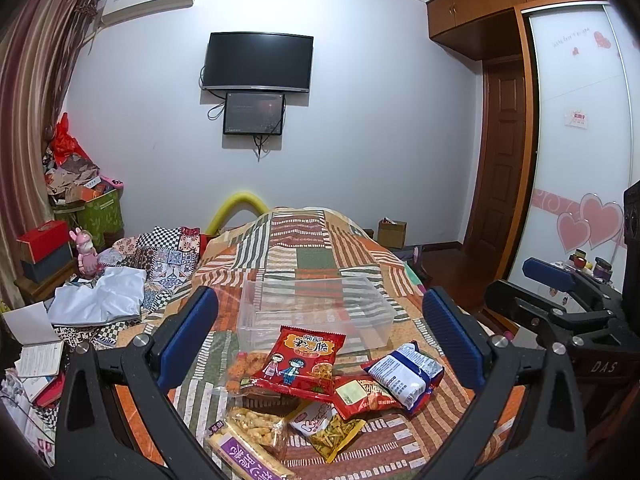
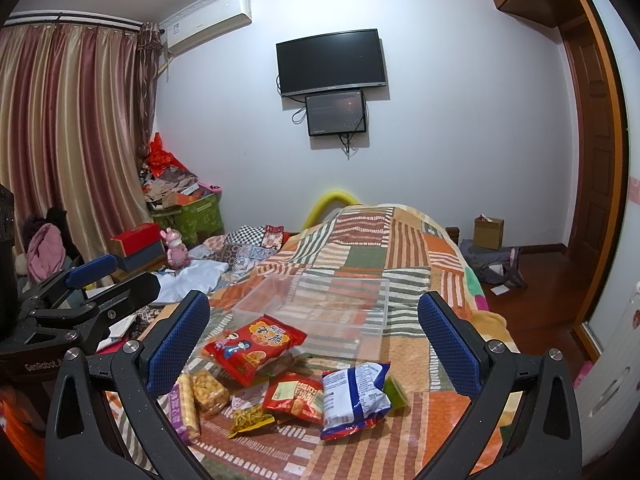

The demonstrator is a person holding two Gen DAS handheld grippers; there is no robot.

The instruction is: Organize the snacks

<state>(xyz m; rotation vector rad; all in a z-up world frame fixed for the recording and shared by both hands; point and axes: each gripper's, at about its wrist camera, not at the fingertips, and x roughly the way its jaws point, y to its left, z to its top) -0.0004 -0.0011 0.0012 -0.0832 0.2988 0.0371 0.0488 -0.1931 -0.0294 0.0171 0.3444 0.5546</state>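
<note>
A: Where are the snacks?

B: Heaped on the bed (image 1: 320, 248), on the patchwork quilt, just this side of the clear bin (image 1: 316, 312). The big red pack (image 1: 302, 360) lies on top with its far edge at the bin's near wall. The blue-and-white bag (image 1: 406, 374) sits to its right, overlapping a small red pack (image 1: 360, 396).

A: And nearer the cameras?

B: A puffed-snack bag with a purple label (image 1: 248, 436) and a yellow bag of sticks (image 1: 326, 432), side by side. In the right wrist view a green packet (image 2: 394, 394) pokes out from behind the blue-and-white bag.

A: Anything in the bin?

B: Nothing that I can see; it stands upright, mouth up.

A: The hand-held grippers?

B: The left hand-held gripper (image 1: 320, 336) hangs above the heap, fingers spread wide, holding nothing. The right hand-held gripper (image 2: 314, 340) is the same: wide apart, nothing between its pads. They are side by side, each visible at the edge of the other's view.
</note>
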